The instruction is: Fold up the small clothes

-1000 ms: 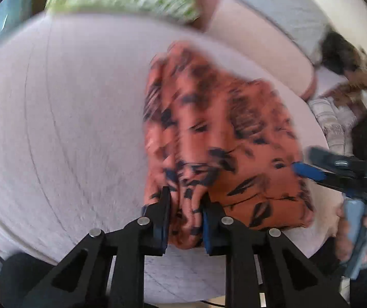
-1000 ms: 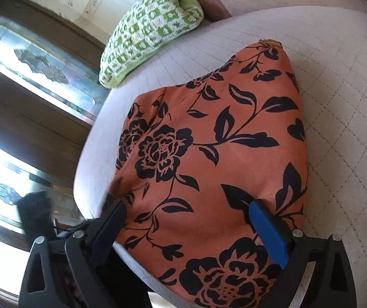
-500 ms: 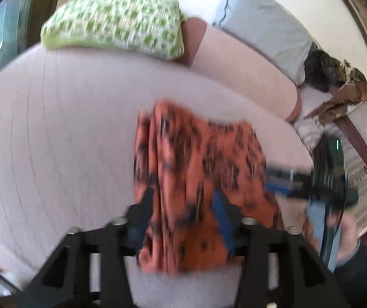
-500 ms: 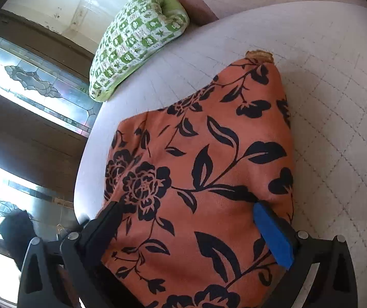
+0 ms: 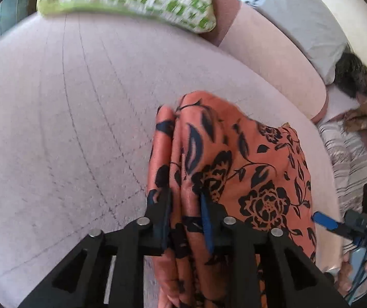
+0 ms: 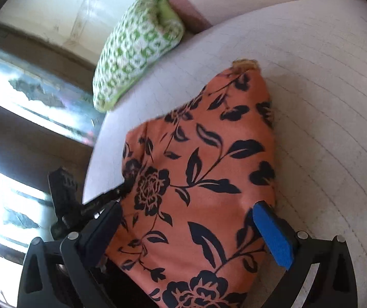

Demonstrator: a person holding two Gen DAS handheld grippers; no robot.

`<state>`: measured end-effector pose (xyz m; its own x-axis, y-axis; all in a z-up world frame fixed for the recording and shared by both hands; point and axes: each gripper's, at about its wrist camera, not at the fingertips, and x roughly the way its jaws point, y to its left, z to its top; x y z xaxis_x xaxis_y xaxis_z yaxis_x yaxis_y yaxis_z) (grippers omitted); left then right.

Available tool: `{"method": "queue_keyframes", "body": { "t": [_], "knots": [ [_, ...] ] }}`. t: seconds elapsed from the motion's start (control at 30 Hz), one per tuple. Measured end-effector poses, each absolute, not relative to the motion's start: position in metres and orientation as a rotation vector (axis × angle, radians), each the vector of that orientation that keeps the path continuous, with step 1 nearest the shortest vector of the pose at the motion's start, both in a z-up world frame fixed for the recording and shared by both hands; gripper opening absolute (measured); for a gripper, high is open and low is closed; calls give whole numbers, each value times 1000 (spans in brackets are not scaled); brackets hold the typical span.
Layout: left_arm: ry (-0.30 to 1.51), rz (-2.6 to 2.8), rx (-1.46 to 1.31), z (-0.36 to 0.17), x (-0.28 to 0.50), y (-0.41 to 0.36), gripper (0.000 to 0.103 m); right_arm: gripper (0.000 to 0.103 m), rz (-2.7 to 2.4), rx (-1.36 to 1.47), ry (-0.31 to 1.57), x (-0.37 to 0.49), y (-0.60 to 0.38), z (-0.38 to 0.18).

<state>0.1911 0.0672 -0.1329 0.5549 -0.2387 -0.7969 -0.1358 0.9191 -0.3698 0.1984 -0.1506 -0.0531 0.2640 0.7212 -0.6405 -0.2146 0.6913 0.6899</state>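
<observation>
1. Garment (image 5: 257,169): we identify an orange cloth printed with black flowers and leaves, lying on the pale quilted cushion (image 5: 67,128) near its front edge.
2. We see the left gripper (image 5: 186,218) clamped on a bunched fold of the garment; its jaws have just been closing, with the cloth between them and the pads pressing on it.
3. We see the right gripper (image 6: 186,228) with its jaws wide apart over the garment's near end. The cloth passes between the fingers, and the blue pad (image 6: 273,233) stands clear of it, so nothing is gripped.
4. From the left wrist view, we locate the right gripper's blue fingertip just beside the garment's right edge.
5. We note the green-and-white checked pillow (image 6: 137,59) at the far edge of the cushion, well apart from the garment.
6. We note a grey pillow (image 5: 306,25) and a striped cloth (image 5: 347,159) beyond the cushion, to the garment's right.
</observation>
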Motion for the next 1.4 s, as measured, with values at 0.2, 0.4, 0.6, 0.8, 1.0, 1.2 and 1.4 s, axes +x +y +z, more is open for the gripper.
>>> {"method": "queue_keyframes", "body": {
  "t": [0.2,0.4,0.6,0.8,1.0,1.2,1.4],
  "knots": [
    [899,37,-177,-93,163,35,60,102,600,608,1149,187,-184,-66],
    [891,104,-124,-76,147,27,61,102,543,622,1194,172,-199,-82],
    [881,114,-100,-70,143,28,64,102,527,602,1201,165,-195,-79],
    [884,107,-102,-66,141,24,65,102,523,588,1205,164,-191,-76],
    [883,27,-181,-65,146,30,80,102,522,573,1197,174,-190,-74],
    [946,0,-331,-102,166,61,84,102,520,565,1193,194,-188,-74],
    [1028,-56,-376,-146,174,63,84,102,574,503,1273,215,-154,-96]
  ]
}}
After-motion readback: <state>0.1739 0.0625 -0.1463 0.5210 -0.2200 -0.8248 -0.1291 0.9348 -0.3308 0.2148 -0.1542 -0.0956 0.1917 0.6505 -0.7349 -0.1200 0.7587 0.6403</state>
